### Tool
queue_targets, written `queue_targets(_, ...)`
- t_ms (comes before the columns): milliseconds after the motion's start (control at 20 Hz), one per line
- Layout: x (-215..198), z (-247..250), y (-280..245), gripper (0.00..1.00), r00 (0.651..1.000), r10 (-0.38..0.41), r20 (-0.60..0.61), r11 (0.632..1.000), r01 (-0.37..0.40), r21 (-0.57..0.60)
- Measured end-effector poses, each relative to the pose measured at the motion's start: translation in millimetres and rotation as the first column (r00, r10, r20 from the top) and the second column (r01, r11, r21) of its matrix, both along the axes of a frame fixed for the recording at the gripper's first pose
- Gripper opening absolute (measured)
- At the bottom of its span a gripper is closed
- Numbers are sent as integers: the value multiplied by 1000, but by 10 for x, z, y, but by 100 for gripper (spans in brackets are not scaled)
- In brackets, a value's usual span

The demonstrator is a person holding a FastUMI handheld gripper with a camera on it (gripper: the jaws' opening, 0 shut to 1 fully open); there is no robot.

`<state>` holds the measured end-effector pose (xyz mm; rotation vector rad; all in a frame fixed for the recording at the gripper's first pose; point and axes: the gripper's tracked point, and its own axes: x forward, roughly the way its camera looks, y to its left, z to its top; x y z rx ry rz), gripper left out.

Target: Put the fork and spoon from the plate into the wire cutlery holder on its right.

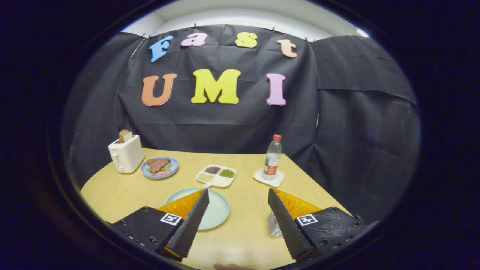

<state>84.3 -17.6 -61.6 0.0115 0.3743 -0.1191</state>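
My gripper (pixel 238 192) is held above the near part of the wooden table (pixel 243 232), open wide with nothing between its fingers. A pale green plate (pixel 217 210) lies just beyond the left finger (pixel 191 221), which covers its left part. The part of the plate that I see is bare. To the plate's right, the wire cutlery holder (pixel 273 227) stands close against the right finger (pixel 287 221), mostly hidden behind it. What the holder contains I cannot tell.
Further back stand a white toaster (pixel 125 153) with a slice of toast, a blue plate of meat (pixel 159 167), a divided dish of grains (pixel 216 175) and a water bottle (pixel 272 157) on a white coaster (pixel 269 177). Black cloth walls the table in.
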Motion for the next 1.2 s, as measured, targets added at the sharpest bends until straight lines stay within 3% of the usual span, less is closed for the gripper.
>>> queue_targets(650, 437, -816, 866, 95, 982, 73, -173, 993, -54, 110)
queue_targets(1000, 561, -1249, 1122, 94, 949, 113, -294, 985, -67, 160)
queue_targets(1200, 639, -1543, 1160, 93, 919, 102, -380, 983, -35, 179)
